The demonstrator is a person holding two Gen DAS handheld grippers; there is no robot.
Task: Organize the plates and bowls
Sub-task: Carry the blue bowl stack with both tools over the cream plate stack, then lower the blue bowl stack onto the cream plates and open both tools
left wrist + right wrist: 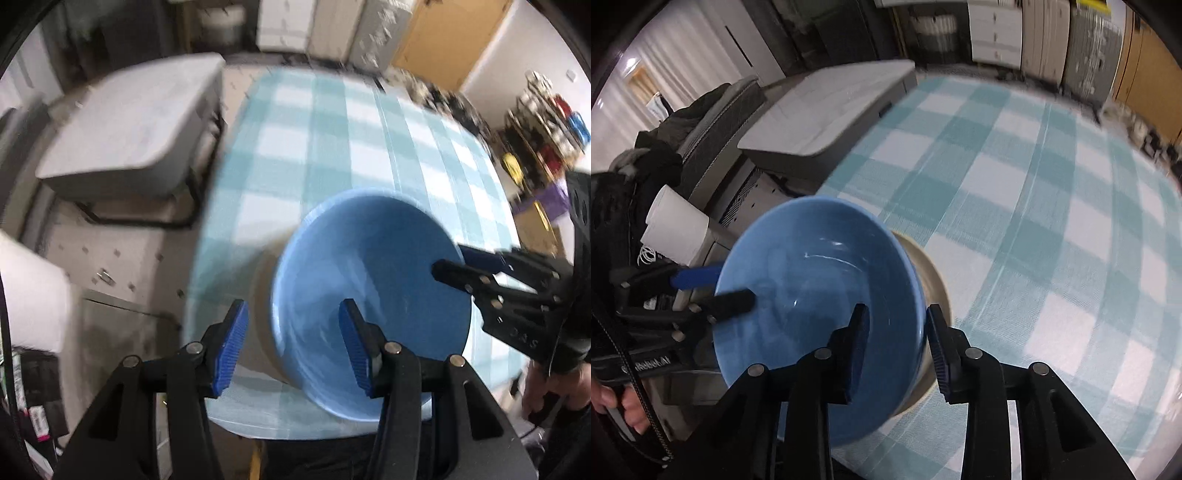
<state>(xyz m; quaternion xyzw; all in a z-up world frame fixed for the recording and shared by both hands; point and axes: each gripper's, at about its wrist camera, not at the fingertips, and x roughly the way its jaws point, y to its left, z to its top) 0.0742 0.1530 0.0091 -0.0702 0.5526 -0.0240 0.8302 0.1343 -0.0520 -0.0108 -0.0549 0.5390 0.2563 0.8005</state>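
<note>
A light blue bowl (369,280) (820,280) sits nested in a beige bowl (264,332) (932,273) on the teal checked tablecloth (325,147) (1015,177), near the table's front edge. My left gripper (293,317) (733,290) straddles the blue rim, one pad outside and one inside, with gaps on both sides; it is open. On the opposite rim my right gripper (897,325) (448,260) stands the same way, its inner pad clear of the bowl wall, also open.
A grey folded table (129,122) (827,110) stands beside the table's left edge. White paper cups (676,229) lie behind the left gripper. Shelves of small items (546,122) fill the right wall. A person's hand (613,402) grips the left handle.
</note>
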